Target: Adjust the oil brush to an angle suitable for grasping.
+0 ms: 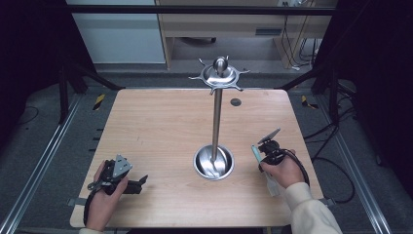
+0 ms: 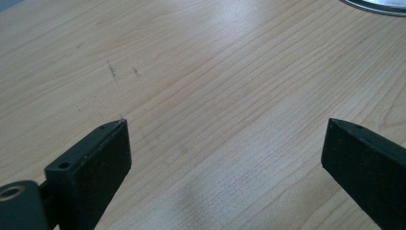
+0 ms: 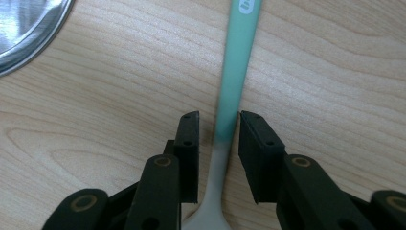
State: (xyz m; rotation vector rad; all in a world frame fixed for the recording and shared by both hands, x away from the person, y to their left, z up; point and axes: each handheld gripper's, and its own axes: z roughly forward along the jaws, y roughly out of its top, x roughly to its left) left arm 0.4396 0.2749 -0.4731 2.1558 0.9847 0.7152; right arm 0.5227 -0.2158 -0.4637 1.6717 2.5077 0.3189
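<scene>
1. The left gripper (image 2: 225, 134) rests low at the near left of the wooden table (image 1: 160, 126). Its jaws stand wide apart with only bare wood between them, so it has no part in the work yet.
2. In the middle stands a steel utensil rack: a round dished base (image 1: 213, 163), an upright pole (image 1: 216, 117), and a crown of hooks (image 1: 220, 75) on top. As far as the high view shows, nothing hangs from the hooks.
3. A teal-handled utensil (image 3: 237, 57), probably a spoon, lies flat on the table just right of the base. Its pale head end points toward the person.
4. The right gripper (image 3: 218, 120) is set astride that handle, where the teal fades to white. The jaws are narrow: one pad sits at the handle's edge, while a sliver of wood shows beside the other. The handle is bracketed, not yet pinched.
5. Judged from this, the work is at its start. The reach is made; the squeeze, the lift and the carry to the rack, likely to a hook, are all left.
</scene>
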